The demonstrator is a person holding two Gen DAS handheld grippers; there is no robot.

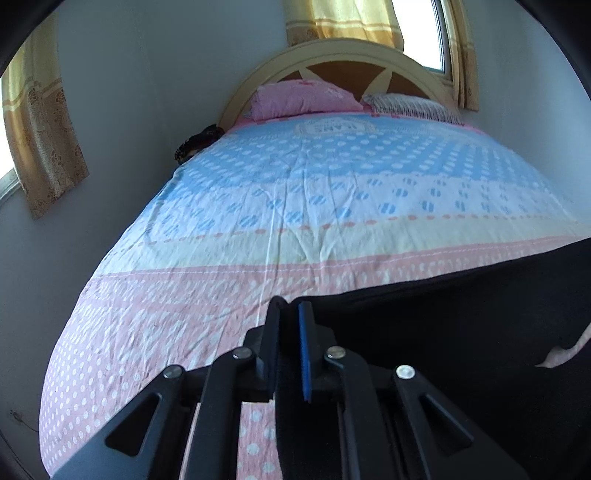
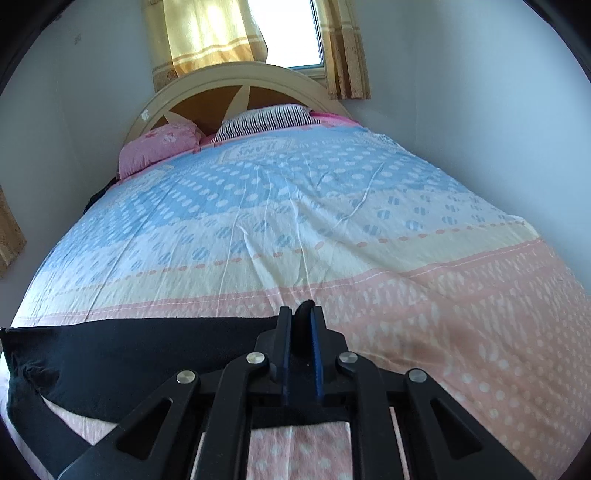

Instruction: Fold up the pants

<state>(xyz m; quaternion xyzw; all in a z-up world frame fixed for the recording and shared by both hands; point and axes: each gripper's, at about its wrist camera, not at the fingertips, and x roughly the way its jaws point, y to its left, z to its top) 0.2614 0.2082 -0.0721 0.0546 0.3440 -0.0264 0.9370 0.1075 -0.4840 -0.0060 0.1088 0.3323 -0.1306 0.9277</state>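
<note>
Black pants point(image 1: 461, 317) hang stretched between my two grippers, lifted above the near end of the bed. In the left wrist view my left gripper point(image 1: 291, 308) is shut on the left end of the pants' top edge, and the dark cloth runs off to the right. In the right wrist view my right gripper point(image 2: 300, 314) is shut on the other end, a fold of cloth poking out between its fingertips point(image 2: 317, 325). From there the pants point(image 2: 122, 354) spread left and sag toward the sheet.
The bed point(image 1: 258, 206) carries a dotted blue, cream and pink sheet point(image 2: 424, 295). A pink pillow point(image 1: 299, 98) and a striped pillow point(image 2: 266, 118) lie by the curved headboard point(image 2: 207, 79). White walls flank the bed, with curtained windows point(image 2: 288, 33) behind. A dark item point(image 1: 195, 144) sits at the far left bed edge.
</note>
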